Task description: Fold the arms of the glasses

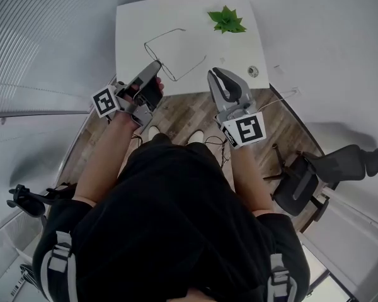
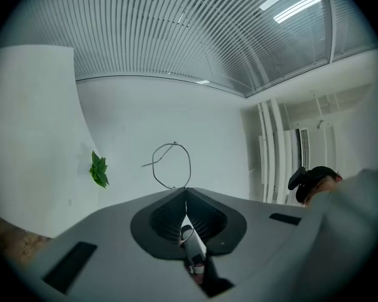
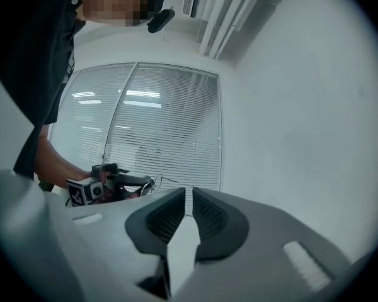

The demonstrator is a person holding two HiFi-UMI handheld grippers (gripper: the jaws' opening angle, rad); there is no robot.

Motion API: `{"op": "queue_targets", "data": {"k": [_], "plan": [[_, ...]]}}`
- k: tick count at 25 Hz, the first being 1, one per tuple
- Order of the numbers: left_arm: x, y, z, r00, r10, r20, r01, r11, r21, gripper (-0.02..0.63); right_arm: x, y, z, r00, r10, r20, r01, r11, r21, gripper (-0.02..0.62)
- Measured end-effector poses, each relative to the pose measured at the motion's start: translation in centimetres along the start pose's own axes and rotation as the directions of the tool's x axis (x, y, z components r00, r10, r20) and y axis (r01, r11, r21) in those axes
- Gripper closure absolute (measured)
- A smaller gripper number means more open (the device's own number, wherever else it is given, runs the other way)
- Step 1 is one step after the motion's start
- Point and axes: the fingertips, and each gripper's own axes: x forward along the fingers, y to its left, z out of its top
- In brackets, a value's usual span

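Note:
The glasses [image 1: 167,70] are a thin dark wire frame held over the near edge of the white table [image 1: 135,24]. My left gripper [image 1: 157,63] is shut on the frame near its near corner. In the left gripper view the jaws meet on the wire, and one round lens loop [image 2: 174,165] sticks out past the tips. My right gripper [image 1: 212,73] hangs to the right of the glasses, apart from them. Its jaws stand slightly apart with nothing between them [image 3: 189,200]. From the right gripper view the left gripper [image 3: 107,184] and a bit of the glasses' wire [image 3: 156,181] show at left.
A green leafy ornament [image 1: 227,20] lies at the table's far right, and a small round object [image 1: 253,72] near its right front corner. A grey office chair [image 1: 315,175] stands on the wood floor to the right. Window blinds [image 3: 164,124] fill the left side.

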Motion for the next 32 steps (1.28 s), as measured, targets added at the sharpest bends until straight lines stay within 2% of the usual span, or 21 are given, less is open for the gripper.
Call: {"op": "queue_targets", "data": {"k": [16, 24, 32], "plan": [[0.0, -0.5, 0.0, 1.000, -0.016, 0.012, 0.017, 0.999, -0.040, 0.595, 1.0, -1.7, -3.0, 0.992, -0.044, -0.116, 0.033, 0.995, -0.094, 0.505], [0.1, -1.1, 0.0, 0.999, -0.041, 0.009, 0.041, 0.997, -0.062, 0.595, 2.2, -2.1, -4.1, 0.978, -0.083, -0.189, 0.033, 0.967, -0.251, 0.502], [0.3, -1.9, -0.2, 0.998, -0.069, 0.005, 0.069, 0.995, -0.078, 0.595, 2.6, -2.2, -5.0, 0.966, -0.120, -0.227, 0.036, 0.939, -0.343, 0.505]]}}
